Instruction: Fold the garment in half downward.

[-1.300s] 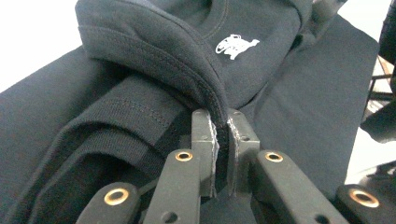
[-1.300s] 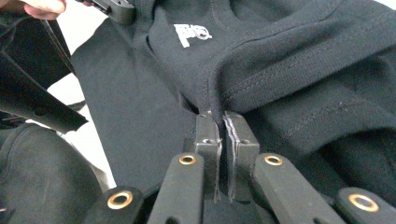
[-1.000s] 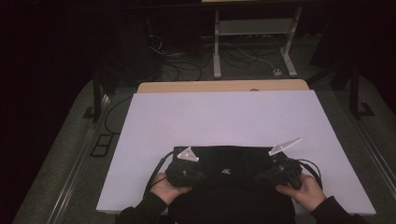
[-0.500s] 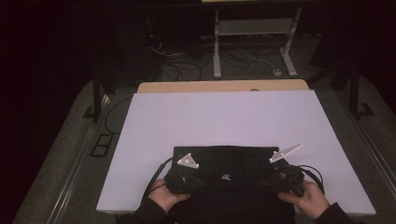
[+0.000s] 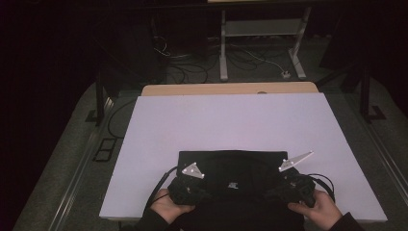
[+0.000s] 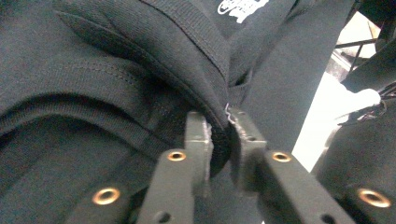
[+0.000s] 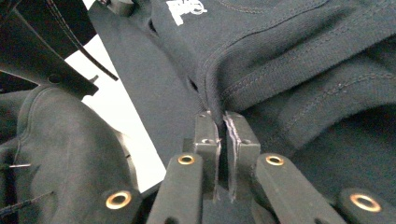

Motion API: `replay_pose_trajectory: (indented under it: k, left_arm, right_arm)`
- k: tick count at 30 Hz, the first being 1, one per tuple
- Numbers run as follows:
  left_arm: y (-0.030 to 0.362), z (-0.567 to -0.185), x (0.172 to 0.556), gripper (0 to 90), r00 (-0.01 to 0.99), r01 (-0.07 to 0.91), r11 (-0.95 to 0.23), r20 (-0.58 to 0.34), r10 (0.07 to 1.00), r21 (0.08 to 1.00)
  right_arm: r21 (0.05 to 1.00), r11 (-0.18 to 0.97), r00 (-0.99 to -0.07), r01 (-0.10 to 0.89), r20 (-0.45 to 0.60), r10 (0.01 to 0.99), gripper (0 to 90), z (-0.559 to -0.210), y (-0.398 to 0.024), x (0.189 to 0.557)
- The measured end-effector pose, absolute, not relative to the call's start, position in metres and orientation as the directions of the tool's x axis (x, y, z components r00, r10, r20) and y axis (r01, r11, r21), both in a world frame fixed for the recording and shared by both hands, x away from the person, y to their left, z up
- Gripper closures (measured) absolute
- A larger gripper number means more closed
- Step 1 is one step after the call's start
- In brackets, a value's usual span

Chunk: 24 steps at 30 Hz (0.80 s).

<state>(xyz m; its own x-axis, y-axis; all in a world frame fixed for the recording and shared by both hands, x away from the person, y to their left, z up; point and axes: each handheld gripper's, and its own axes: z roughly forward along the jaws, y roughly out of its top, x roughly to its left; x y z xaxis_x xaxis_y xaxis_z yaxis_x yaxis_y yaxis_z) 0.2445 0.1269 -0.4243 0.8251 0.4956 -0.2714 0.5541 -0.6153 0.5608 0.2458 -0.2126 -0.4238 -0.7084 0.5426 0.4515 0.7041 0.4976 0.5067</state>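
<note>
Dim lab or recording studio; pale sheet-covered table (image 5: 231, 120) on a wooden top; loose cables (image 5: 192, 55) trailing over grey carpet; white metal stand (image 5: 260, 33) behind; black frame legs (image 5: 99, 91) flanking the work area.

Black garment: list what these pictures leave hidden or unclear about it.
- High view: the black garment runs off the bottom edge, so its near part is cut off.
- High view: the white print is too small to read.
- Left gripper view: the print is cut by the top edge.
- Both gripper views: folds hide the garment's type.

black sweatshirt (image 5: 231, 173), folded, table's near edge
</note>
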Motion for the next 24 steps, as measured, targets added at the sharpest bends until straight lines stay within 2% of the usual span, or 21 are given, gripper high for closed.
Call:
replay_pose_trajectory:
  k: [6,10,17,21,24]
  left_arm:
    - [0.125,-0.420,0.238,61.8,0.849,0.514,-0.642,-0.232,0.474,0.569]
    - [0.124,-0.415,0.234,46.0,0.864,0.477,-0.654,-0.177,0.472,0.587]
    - [0.132,-0.407,0.236,23.5,0.855,0.484,-0.620,-0.184,0.484,0.618]
    - [0.140,-0.406,0.240,16.8,0.846,0.499,-0.601,-0.202,0.493,0.624]
    - [0.145,-0.403,0.244,8.9,0.844,0.504,-0.591,-0.215,0.491,0.630]
  right_arm:
    - [0.529,0.504,-0.727,0.683,0.422,0.542,64.5,-0.419,-0.214,0.238]
    - [0.549,0.493,-0.729,0.675,0.392,0.562,54.9,-0.413,-0.217,0.232]
    - [0.583,0.487,-0.740,0.650,0.337,0.582,36.0,-0.405,-0.224,0.226]
    - [0.605,0.466,-0.731,0.646,0.314,0.605,20.3,-0.398,-0.229,0.226]
    - [0.621,0.450,-0.729,0.641,0.309,0.611,12.8,-0.393,-0.233,0.227]
